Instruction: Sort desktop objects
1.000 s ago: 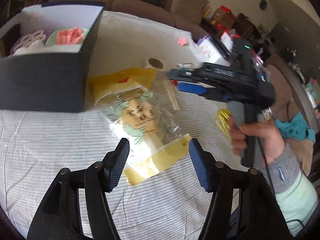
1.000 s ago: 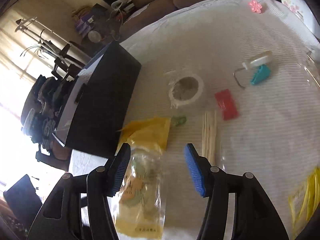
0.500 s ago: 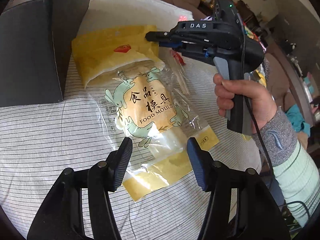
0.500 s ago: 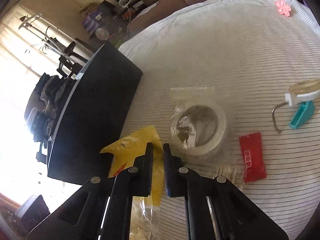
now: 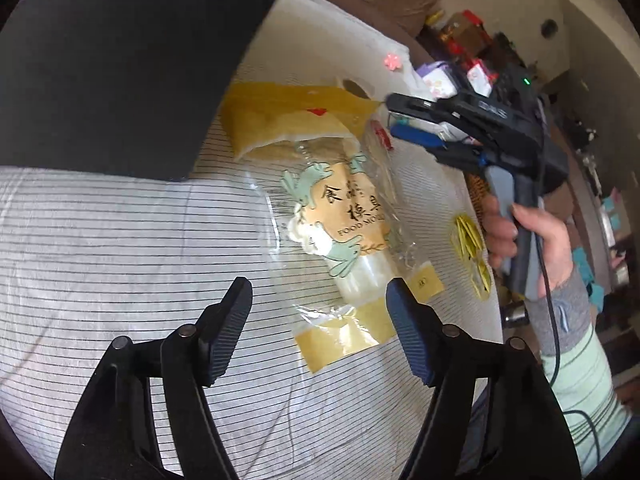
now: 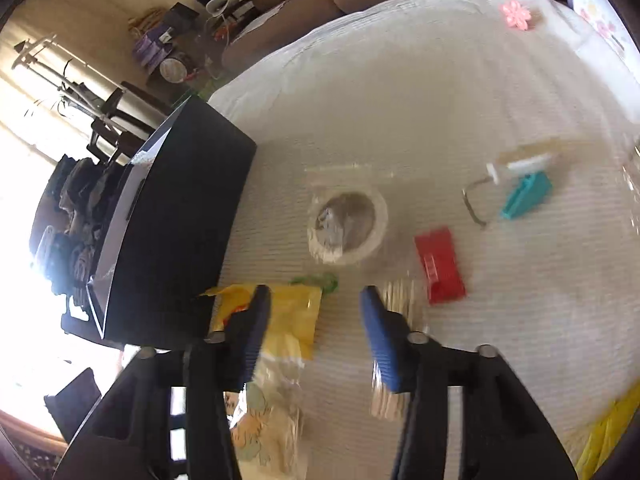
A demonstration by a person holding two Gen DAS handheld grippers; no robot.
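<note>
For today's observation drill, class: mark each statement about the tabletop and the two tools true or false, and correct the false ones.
1. The left tool is open, with nothing between its fingers. True.
2. The right tool is shut on the yellow food mould bag. False: it is open, and the bag lies on the cloth below it.
3. The roll of tape lies on the striped tablecloth, outside the black box. True.
4. The red packet sits inside the black box. False: it lies on the cloth, right of the tape.
5. A pink flower piece lies at the far side of the table. True.
</note>
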